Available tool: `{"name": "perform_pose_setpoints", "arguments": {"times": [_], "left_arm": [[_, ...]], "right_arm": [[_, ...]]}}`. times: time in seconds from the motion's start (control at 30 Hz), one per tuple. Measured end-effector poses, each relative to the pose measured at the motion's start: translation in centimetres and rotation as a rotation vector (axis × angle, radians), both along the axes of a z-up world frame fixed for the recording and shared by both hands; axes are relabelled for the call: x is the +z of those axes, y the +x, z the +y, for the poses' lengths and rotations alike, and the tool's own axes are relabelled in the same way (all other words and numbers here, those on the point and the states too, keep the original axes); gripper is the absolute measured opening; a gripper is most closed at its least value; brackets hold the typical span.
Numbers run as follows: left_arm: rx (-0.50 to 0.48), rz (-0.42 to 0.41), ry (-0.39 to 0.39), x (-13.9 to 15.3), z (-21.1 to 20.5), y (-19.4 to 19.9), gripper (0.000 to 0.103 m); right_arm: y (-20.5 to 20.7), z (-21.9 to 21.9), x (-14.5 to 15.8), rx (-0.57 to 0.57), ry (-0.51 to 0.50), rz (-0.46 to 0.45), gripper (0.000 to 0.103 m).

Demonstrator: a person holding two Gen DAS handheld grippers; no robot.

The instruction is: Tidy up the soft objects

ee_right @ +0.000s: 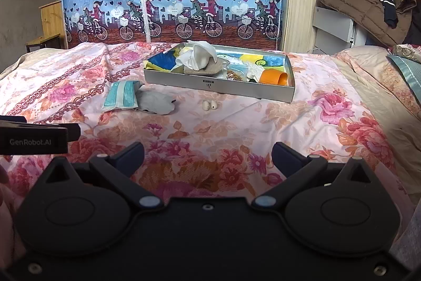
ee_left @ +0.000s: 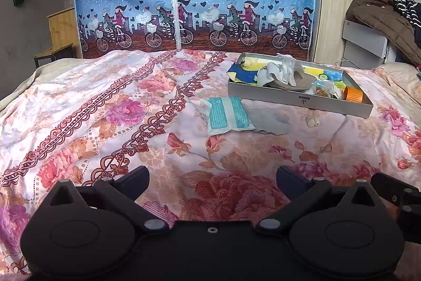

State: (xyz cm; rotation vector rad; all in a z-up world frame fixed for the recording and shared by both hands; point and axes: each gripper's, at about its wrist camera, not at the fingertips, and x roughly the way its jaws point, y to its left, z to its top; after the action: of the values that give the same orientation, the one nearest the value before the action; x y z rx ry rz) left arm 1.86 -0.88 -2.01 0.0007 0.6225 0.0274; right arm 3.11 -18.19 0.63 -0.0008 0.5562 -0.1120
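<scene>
I have both tools low over the floral bedspread (ee_right: pixel 329 102). My left gripper (ee_left: pixel 211 182) is spread wide and empty; my right gripper (ee_right: pixel 208 158) is likewise released, gripping nothing. From the right wrist, the grey tray (ee_right: pixel 218 87) sits at twelve o'clock, with white cloths (ee_right: pixel 200 54) piled on a tan pad and an orange cup (ee_right: pixel 273 77) inside. At eleven o'clock lie a teal tissue pack (ee_right: pixel 122 96) touching a grey cloth (ee_right: pixel 156 102); two small white pieces (ee_right: pixel 209 104) rest just before the tray.

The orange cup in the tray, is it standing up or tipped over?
Tipped over. The orange cup lies on its side in the tray's right end, its mouth facing sideways.
</scene>
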Motion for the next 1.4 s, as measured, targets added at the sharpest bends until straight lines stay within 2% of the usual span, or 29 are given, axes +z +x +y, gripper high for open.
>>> {"name": "perform_pose_setpoints", "arguments": {"times": [0.17, 0.3, 0.53, 0.67, 0.8, 0.93, 1.03, 1.17, 1.3, 1.4], "left_arm": [[0.012, 0.003, -0.002, -0.3, 0.1, 0.4, 0.102], [0.025, 0.009, -0.010, -0.6, 0.0, 1.4, 0.102], [0.015, 0.017, -0.045, -1.6, 0.4, 5.4, 0.102], [-0.001, -0.021, -0.045, -2.4, 1.2, 8.2, 0.102], [-0.024, -0.032, -0.103, -3.2, 2.2, 10.8, 0.102], [-0.087, -0.058, -0.172, -3.4, 2.8, 13.7, 0.102], [-0.120, -0.066, -0.192, -3.7, 3.0, 15.6, 0.102], [-0.140, -0.024, -0.226, -4.7, 3.7, 17.8, 0.096], [-0.149, 0.044, -0.246, -5.9, 4.2, 18.9, 0.084], [-0.149, 0.069, -0.256, -6.5, 4.5, 19.2, 0.074]], "right_arm": [[1.0, 0.1, 0.0, 0.031, -0.021, 0.009, 0.103], [2.9, 0.5, -0.1, 0.088, -0.088, 0.016, 0.103], [7.9, 0.4, -1.2, 0.129, -0.151, 0.043, 0.103], [11.2, 0.3, -2.5, 0.171, -0.158, 0.063, 0.103], [14.0, 1.1, -3.7, 0.225, -0.144, 0.064, 0.103], [16.1, 2.4, -5.1, 0.308, -0.166, 0.073, 0.102], [17.5, 3.2, -5.6, 0.347, -0.149, 0.068, 0.098], [18.8, 3.9, -6.0, 0.389, -0.148, 0.049, 0.085], [20.5, 3.9, -6.6, 0.410, -0.107, 0.062, 0.076], [21.7, 4.2, -7.4, 0.423, -0.093, 0.090, 0.058]]}}
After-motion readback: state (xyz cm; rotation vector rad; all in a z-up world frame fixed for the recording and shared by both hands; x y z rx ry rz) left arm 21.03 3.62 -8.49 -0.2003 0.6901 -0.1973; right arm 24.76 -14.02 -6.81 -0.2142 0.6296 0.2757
